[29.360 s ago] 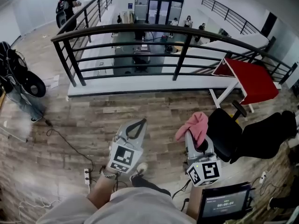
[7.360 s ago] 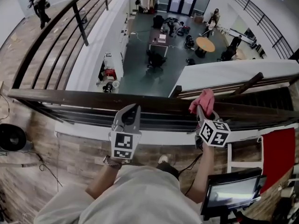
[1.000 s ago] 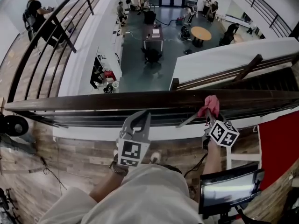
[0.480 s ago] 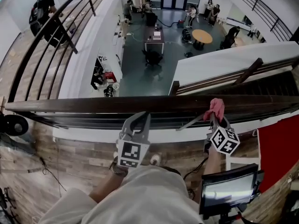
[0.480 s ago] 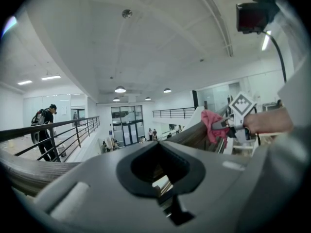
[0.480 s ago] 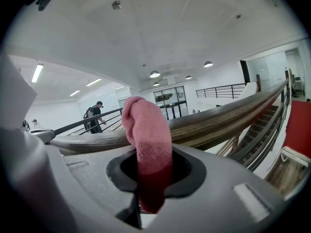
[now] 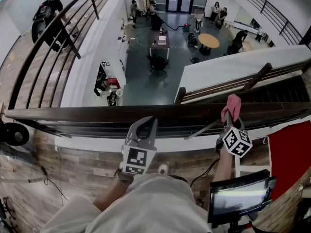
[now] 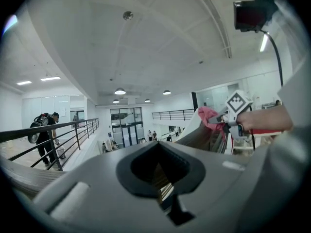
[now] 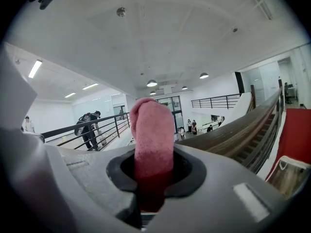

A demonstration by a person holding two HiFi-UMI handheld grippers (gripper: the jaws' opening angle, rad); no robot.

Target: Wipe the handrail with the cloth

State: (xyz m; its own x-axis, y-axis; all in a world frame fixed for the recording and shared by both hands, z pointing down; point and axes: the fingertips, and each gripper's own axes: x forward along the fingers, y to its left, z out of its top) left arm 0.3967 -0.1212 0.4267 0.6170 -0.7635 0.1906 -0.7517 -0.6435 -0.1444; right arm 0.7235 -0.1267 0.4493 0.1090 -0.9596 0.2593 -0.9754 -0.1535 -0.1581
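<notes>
The dark brown handrail (image 7: 97,113) runs left to right across the head view, just beyond both grippers. A pink cloth (image 7: 231,108) rests against the rail's top at the right, and my right gripper (image 7: 230,120) is shut on it. In the right gripper view the cloth (image 9: 153,130) stands up out of the jaws and the handrail (image 9: 233,127) stretches away to the right. My left gripper (image 7: 151,122) is shut with nothing in it, just short of the rail near the middle. The left gripper view shows the cloth (image 8: 208,116) far to its right.
Beyond the rail is a drop to a lower floor with people and a round table (image 7: 208,41). A person with a backpack (image 7: 51,11) walks on the left gallery. A red table (image 7: 291,149) and a screen (image 7: 240,195) stand at my right; cables lie on the wooden floor.
My right gripper has slid the pink cloth to the right along the handrail. The left gripper has hardly moved.
</notes>
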